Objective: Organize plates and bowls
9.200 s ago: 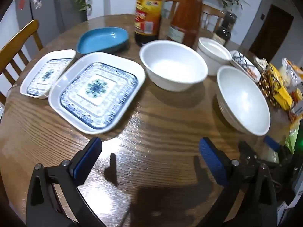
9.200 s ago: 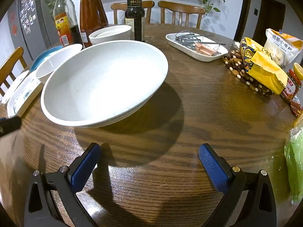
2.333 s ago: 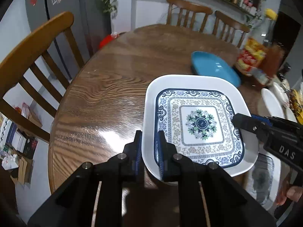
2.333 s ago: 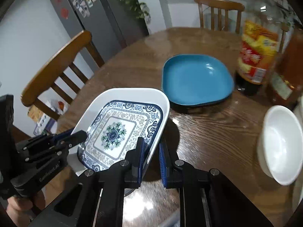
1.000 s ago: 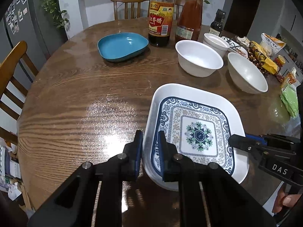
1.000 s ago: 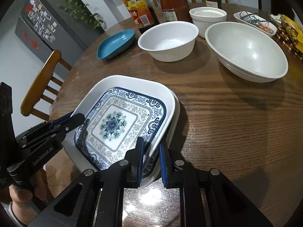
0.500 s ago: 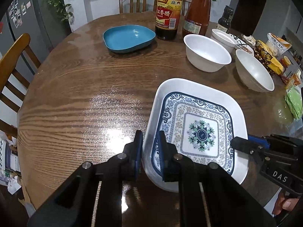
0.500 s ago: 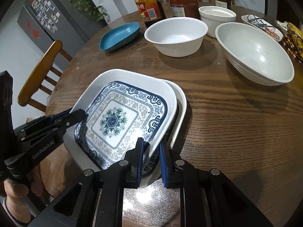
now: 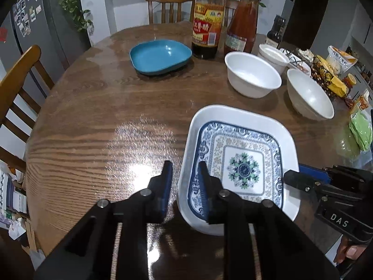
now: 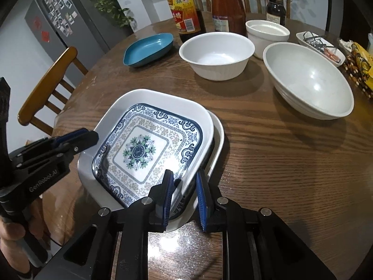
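Note:
A small blue-patterned square plate (image 10: 149, 149) lies nested in a larger white square plate (image 10: 218, 137) on the round wooden table; it also shows in the left wrist view (image 9: 240, 163). My left gripper (image 9: 185, 175) straddles the plates' left rim with its jaws parted. My right gripper (image 10: 184, 186) straddles the near right rim, jaws also parted. A blue dish (image 9: 160, 56), a white bowl (image 10: 216, 54), a small white bowl (image 10: 268, 35) and a wide grey bowl (image 10: 310, 79) stand farther back.
Sauce bottles (image 9: 208, 21) stand behind the bowls. A narrow tray with utensils (image 10: 319, 46) and snack packets (image 9: 331, 74) fill the right side. A green bag (image 9: 361, 133) lies near the right edge. Wooden chairs (image 9: 18, 88) surround the table.
Both grippers have parted their jaws from the plate rims. The stacked plates now rest on the table nearer the front edge.

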`<action>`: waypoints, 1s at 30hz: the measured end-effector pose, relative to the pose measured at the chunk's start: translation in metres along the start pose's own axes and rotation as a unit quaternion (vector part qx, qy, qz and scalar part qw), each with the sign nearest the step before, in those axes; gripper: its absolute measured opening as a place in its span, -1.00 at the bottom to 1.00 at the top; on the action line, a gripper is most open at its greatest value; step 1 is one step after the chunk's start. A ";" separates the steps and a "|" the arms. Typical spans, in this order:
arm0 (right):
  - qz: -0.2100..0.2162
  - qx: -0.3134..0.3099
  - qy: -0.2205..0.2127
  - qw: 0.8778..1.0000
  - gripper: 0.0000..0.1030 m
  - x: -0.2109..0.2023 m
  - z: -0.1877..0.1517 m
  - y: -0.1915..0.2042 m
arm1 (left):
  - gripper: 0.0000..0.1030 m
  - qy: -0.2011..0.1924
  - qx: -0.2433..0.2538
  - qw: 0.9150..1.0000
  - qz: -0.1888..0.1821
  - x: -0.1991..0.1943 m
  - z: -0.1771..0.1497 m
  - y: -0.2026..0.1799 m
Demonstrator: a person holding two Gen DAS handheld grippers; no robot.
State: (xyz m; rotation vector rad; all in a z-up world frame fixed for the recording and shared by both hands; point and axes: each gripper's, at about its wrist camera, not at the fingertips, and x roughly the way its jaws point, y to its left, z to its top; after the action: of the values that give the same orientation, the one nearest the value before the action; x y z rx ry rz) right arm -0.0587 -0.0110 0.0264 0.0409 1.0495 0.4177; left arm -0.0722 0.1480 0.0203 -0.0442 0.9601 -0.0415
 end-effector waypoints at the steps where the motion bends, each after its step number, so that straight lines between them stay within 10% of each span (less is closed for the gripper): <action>1: -0.003 -0.002 -0.004 1.000 -0.55 -0.002 0.001 0.000 | -0.40 -0.002 -0.001 1.000 0.000 -0.001 0.001 0.000; 9: -0.029 -0.029 -0.061 0.997 0.28 -0.028 0.010 0.005 | 0.28 -0.021 -0.029 0.999 -0.003 -0.011 0.011 0.009; 30: 0.015 0.018 -0.051 0.998 0.38 -0.026 0.022 -0.008 | 0.48 -0.015 -0.179 0.983 -0.024 0.036 0.097 0.075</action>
State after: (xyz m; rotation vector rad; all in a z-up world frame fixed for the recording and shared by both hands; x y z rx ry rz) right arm -0.0485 -0.0243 0.0574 0.1094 0.9563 0.4196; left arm 0.0290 0.2231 0.0419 -0.3986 0.9273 0.0884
